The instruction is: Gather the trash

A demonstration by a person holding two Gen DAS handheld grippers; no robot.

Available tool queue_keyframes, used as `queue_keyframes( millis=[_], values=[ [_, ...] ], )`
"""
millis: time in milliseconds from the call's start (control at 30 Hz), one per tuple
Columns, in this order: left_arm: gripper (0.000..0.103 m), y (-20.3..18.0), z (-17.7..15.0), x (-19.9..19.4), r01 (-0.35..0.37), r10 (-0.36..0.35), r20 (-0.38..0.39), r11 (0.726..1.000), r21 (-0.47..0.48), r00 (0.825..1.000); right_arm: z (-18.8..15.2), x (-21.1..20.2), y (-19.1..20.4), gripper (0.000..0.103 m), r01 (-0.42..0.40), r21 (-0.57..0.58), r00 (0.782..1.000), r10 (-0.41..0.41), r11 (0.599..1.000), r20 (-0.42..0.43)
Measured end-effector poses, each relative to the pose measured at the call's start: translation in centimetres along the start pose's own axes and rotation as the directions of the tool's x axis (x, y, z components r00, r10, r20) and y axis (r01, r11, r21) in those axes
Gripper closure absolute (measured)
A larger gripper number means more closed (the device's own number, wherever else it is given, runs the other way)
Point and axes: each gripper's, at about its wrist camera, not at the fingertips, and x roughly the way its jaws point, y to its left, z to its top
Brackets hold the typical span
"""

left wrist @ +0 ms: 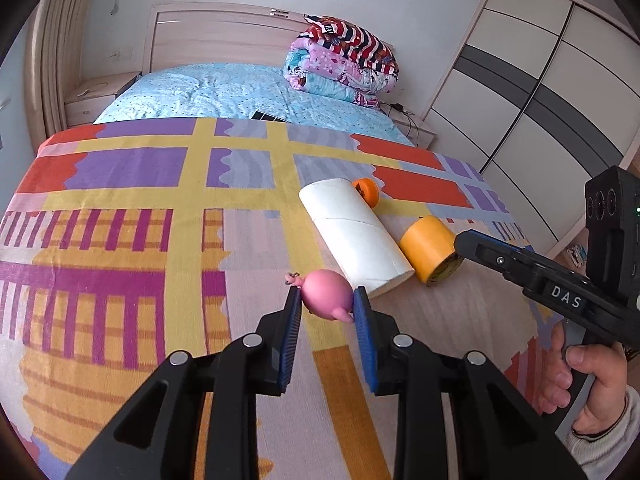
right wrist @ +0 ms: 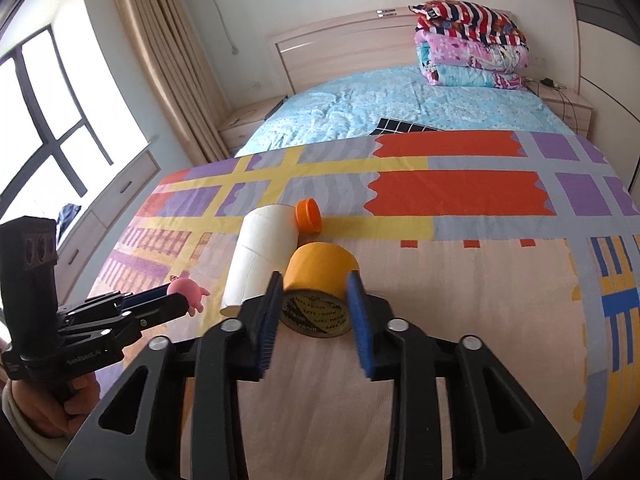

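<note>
Left gripper (left wrist: 327, 303): jaws narrow, blue ribbed pads clamped on both sides of the pink toy (left wrist: 326, 295), a smooth rounded figure with small stubby limbs; whether it is lifted off the blanket (left wrist: 120, 240) I can't tell. Right gripper (right wrist: 313, 303): jaws wide, straddling the yellow tape roll (right wrist: 320, 276), which lies on its side, printed cardboard core facing the camera; pad contact is not clear. Toilet paper roll (left wrist: 356, 232), soft white cylinder, lies touching the tape. Orange cap (left wrist: 367, 191), smooth plastic, sits just behind the paper, partly hidden in the left view; right view shows its open side. Blanket is woven, with colourful blocks, spread over the bed (right wrist: 400, 100). Only the right view shows the window (right wrist: 52, 120).
</note>
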Motion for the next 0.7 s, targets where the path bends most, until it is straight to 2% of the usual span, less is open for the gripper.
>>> queue_keyframes(
  millis=[133, 200, 233, 267, 300, 500, 700],
  values=[
    [0.077, -0.8, -1.1, -1.6, 0.006, -0.007, 0.01, 1.0, 0.021, 1.0, -0.8, -0.5, 0.7, 0.101, 0.024, -0.048, 1.0, -0.025, 0.999, -0.01],
    [0.077, -1.0, -1.6, -2.3, 0.008, -0.008, 0.017, 1.0, 0.018, 1.0, -1.2, -0.7, 0.7, 0.088, 0.025, -0.044, 1.0, -0.025, 0.999, -0.005],
    [0.077, -1.1, -1.9, -2.7, 0.01, -0.011, 0.02, 1.0, 0.018, 1.0, -1.5, -0.9, 0.7, 0.066, 0.03, -0.041, 1.0, -0.03, 0.999, 0.007],
    [0.077, -1.2, -2.1, -3.0, 0.011, -0.011, 0.021, 1.0, 0.017, 1.0, -1.7, -1.2, 0.7, 0.057, 0.036, -0.041, 0.999, -0.035, 0.999, 0.021],
    [0.077, -1.2, -2.3, -3.3, 0.012, -0.013, 0.021, 1.0, 0.017, 1.0, -1.9, -1.3, 0.8, 0.054, 0.042, -0.042, 0.999, -0.041, 0.998, 0.03],
    [0.077, -1.2, -2.9, -4.3, 0.01, -0.01, 0.027, 1.0, 0.026, 1.0, -2.2, -0.7, 0.5, 0.054, 0.104, -0.049, 0.995, -0.103, 0.993, 0.018],
    [0.077, -1.2, -2.8, -4.6, 0.007, -0.008, 0.032, 1.0, 0.031, 0.999, -2.4, 0.7, -0.5, 0.053, 0.108, -0.016, 0.994, -0.108, 0.994, -0.014]
  ],
)
